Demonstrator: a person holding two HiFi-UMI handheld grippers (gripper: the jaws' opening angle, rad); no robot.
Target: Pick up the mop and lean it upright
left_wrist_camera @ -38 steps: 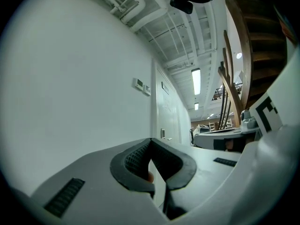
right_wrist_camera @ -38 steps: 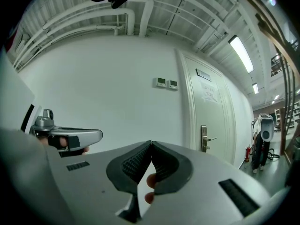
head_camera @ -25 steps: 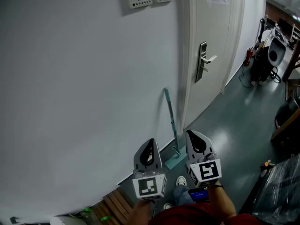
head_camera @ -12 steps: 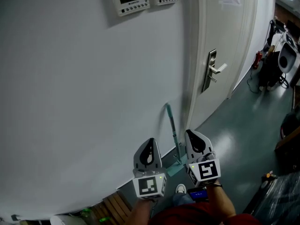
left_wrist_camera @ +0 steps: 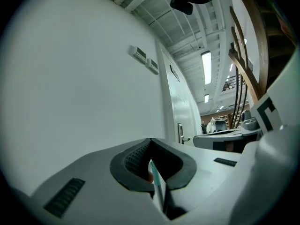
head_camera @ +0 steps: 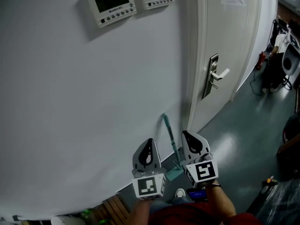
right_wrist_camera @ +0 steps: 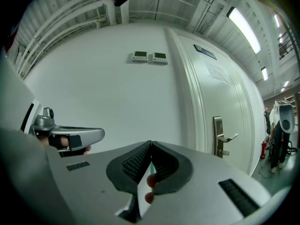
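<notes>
The mop (head_camera: pixel 169 137) has a teal handle and stands upright, leaning against the white wall (head_camera: pixel 70 102) just left of the door frame. Its teal head (head_camera: pixel 174 173) rests on the grey floor. My left gripper (head_camera: pixel 149 140) and right gripper (head_camera: pixel 184 133) are held side by side in front of it, one on each side of the handle and apart from it. The left gripper's (left_wrist_camera: pixel 151 140) jaws are shut with nothing between them, and the right gripper's (right_wrist_camera: pixel 151 143) tips also meet on nothing. A thin teal sliver shows through the gap behind each pair of tips.
A white door (head_camera: pixel 227 41) with a metal lever handle (head_camera: pixel 215 76) stands right of the mop. Two wall control panels (head_camera: pixel 111 3) hang high up. Wooden slats (head_camera: pixel 112 204) lie at the lower left. Equipment and cables (head_camera: pixel 281 55) crowd the far right of the floor.
The view has drawn closer to the wall, so the panels and door handle look larger. Both grippers stay shut in the same place; the mop stands as before.
</notes>
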